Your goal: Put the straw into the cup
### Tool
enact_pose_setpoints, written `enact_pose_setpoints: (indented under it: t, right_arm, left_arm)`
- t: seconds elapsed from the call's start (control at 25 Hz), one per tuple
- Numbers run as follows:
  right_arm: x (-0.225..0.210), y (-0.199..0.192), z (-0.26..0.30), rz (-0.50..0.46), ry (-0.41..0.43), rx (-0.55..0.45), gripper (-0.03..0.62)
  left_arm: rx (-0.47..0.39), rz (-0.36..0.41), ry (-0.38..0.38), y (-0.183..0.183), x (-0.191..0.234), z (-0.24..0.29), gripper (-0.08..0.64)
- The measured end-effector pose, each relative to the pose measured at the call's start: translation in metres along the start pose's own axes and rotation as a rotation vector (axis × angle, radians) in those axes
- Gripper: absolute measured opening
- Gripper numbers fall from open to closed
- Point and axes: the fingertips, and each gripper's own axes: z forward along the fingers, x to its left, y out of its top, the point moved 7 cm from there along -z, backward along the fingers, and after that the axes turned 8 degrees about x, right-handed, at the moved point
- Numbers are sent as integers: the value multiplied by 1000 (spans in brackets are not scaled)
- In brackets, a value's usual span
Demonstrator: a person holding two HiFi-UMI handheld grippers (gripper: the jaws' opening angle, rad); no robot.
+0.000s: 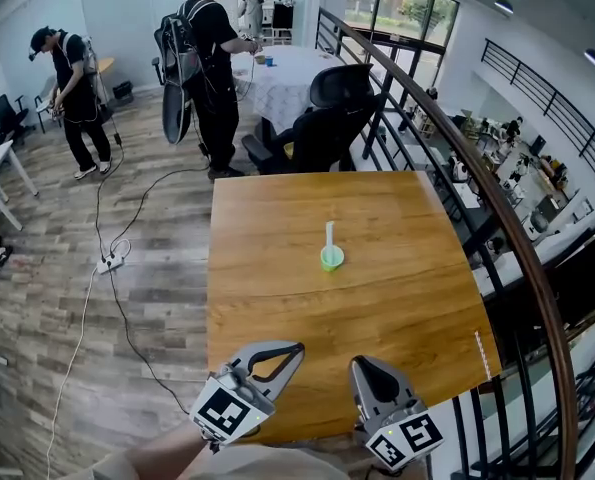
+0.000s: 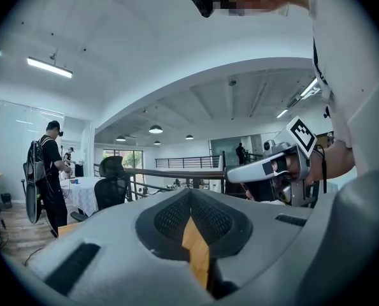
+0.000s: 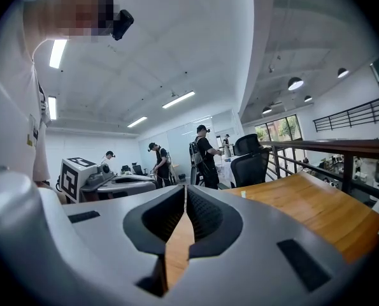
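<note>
table [image 1: 277, 298]: wooden top; I have both tools at its 6 o'clock edge.
cup [image 1: 331, 259]: small, green and upright near the middle of the table. It is at 12 o'clock from my tools and well apart from them.
straw [image 1: 329, 233]: white, running from the cup's rim away toward 12 o'clock. I cannot tell whether its near end sits inside the cup or lies on the wood just behind it.
left gripper [image 1: 295, 349]: jaws pressed together at the tips with nothing between them. In its own view only table wood shows through the slot behind the tips. In the head view it aims toward 1 o'clock.
right gripper [image 1: 361, 363]: jaws pressed together, holding nothing. It sits at 3 o'clock of the left gripper, near it but apart, and aims toward 12 o'clock.
office chair [image 1: 329, 118]: black, at the table's 12 o'clock edge.
railing [image 1: 497, 208]: dark, curving along the table's 3 o'clock side.
person with a backpack [image 1: 212, 68]: standing on the plank floor at 11 o'clock from the table.
second person [image 1: 72, 98]: standing farther off at 10 o'clock.
</note>
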Motion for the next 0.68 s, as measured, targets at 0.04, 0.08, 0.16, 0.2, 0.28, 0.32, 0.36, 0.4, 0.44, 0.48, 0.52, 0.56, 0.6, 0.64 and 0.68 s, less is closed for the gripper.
enact_pose_setpoints:
  t: [0.04,0.08,0.16,0.2,0.28,0.32,0.36,0.4,0.44,0.48,0.52,0.56,0.6,0.64,0.68]
  right_arm:
    - [0,0,0,0,0,2,28]
    - [0,0,1,0,0,3,28]
    - [1,0,1,1,1,3,28]
    - [1,-1,1,2,0,2,28]
    - [0,-1,2,4,-3,0,28]
    - [0,-1,2,4,-5,0,28]
    - [1,-2,2,0,-8,1,28]
    - [2,-2,2,-11,-14,3,28]
    - [3,-2,2,-26,-23,6,28]
    - [5,-2,1,-42,-32,7,28]
    - [8,-2,0,-51,-41,8,28]
    - [10,-3,-2,-53,-48,8,28]
    - [12,-3,-3,-51,-54,8,28]
    - [13,-4,-5,-50,-59,8,28]
    - [15,-5,-6,-48,-65,9,28]
  left_arm:
    - [-3,-1,4,0,1,0,14]
    - [-9,-3,11,0,1,-1,14]
    - [-20,-11,30,0,3,-3,14]
    - [-21,-16,36,0,4,-3,14]
    - [-17,-25,39,-1,5,-3,14]
    - [-16,-28,38,-1,5,-3,14]
    - [-14,-28,35,-2,4,-4,14]
    - [-14,-27,32,-3,4,-4,14]
    - [-14,-25,30,-3,3,-5,14]
    - [-16,-25,29,-4,3,-6,14]
    - [-15,-26,28,-4,2,-8,14]
    - [-14,-27,27,-4,2,-9,14]
    - [-11,-28,26,-4,1,-10,14]
    - [-9,-29,24,-3,1,-12,14]
    - [-7,-31,23,-3,0,-13,14]
